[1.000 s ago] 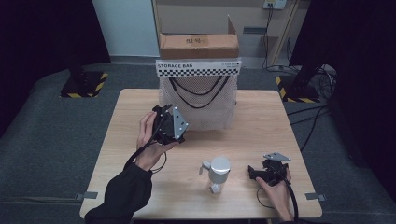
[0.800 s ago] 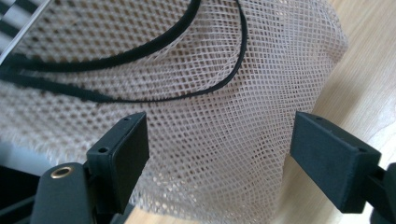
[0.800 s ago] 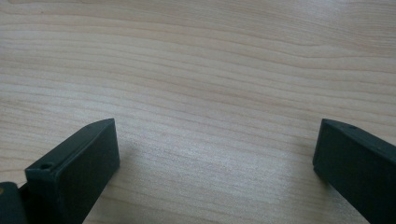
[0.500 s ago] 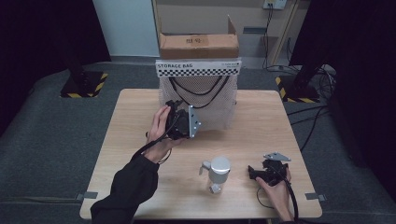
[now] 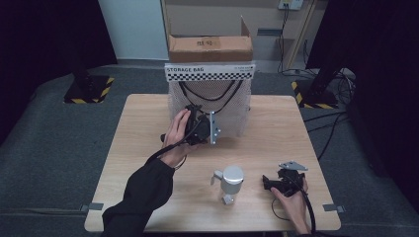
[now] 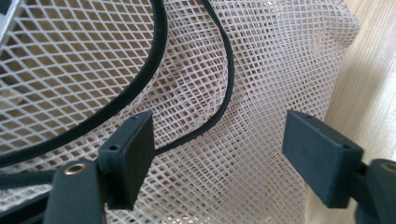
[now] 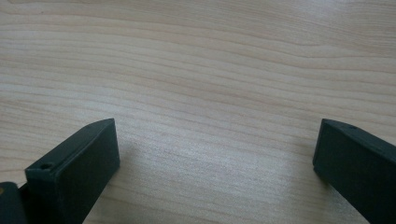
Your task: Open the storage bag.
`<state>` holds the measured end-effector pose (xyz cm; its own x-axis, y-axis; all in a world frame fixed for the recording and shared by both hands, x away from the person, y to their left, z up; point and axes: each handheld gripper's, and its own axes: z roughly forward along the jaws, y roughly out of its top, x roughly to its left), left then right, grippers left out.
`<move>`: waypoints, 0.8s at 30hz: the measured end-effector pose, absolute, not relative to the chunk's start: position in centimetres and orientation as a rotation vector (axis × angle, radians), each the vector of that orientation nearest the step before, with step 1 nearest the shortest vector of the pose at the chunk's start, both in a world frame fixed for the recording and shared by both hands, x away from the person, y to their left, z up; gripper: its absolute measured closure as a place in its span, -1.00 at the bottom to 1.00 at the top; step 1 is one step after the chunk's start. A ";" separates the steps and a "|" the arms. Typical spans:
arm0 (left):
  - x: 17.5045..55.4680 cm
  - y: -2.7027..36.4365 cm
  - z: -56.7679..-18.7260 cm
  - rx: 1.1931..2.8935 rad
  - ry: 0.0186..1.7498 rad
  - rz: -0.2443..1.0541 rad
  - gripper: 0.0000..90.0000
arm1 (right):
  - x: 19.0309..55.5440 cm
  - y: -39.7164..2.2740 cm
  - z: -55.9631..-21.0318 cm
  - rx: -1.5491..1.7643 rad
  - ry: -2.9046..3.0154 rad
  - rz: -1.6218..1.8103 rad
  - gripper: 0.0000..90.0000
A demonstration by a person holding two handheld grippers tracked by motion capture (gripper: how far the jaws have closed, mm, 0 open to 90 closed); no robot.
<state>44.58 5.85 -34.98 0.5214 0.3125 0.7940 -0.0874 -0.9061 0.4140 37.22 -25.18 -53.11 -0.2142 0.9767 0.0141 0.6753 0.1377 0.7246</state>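
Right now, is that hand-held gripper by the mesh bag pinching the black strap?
No, the left hand-held gripper stands open before the mesh bag, with the black strap untouched between its pads.

The high view is evenly lit from above on the pale wooden table (image 5: 148, 163), while the surrounding floor and black curtains fall into deep shadow and the picture is soft, with little fine detail. In the left gripper view the white open-weave mesh bag (image 6: 261, 70) is bright and fairly sharp, though the near black jaws are slightly blurred. The right gripper view shows a mild bright sheen on the wood grain and soft shadows beside the jaws, which are out of focus at the lower corners.
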 end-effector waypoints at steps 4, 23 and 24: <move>45.0 5.6 -35.2 2.376 0.183 1.352 -0.41 | 37.2 -25.2 -53.1 1.581 1.953 0.851 -0.99; 46.4 4.4 -36.4 2.421 0.152 1.382 -0.17 | 37.2 -25.2 -53.1 1.581 1.953 0.851 -0.99; 46.5 4.4 -36.4 2.419 0.151 1.386 -0.15 | 37.2 -25.2 -53.1 1.578 1.954 0.851 -0.99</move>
<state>46.45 4.39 -36.45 0.5165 0.2610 0.8155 -0.0788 -0.9339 0.3488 37.22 -25.19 -53.11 -0.2158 0.9763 0.0126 0.6744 0.1397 0.7250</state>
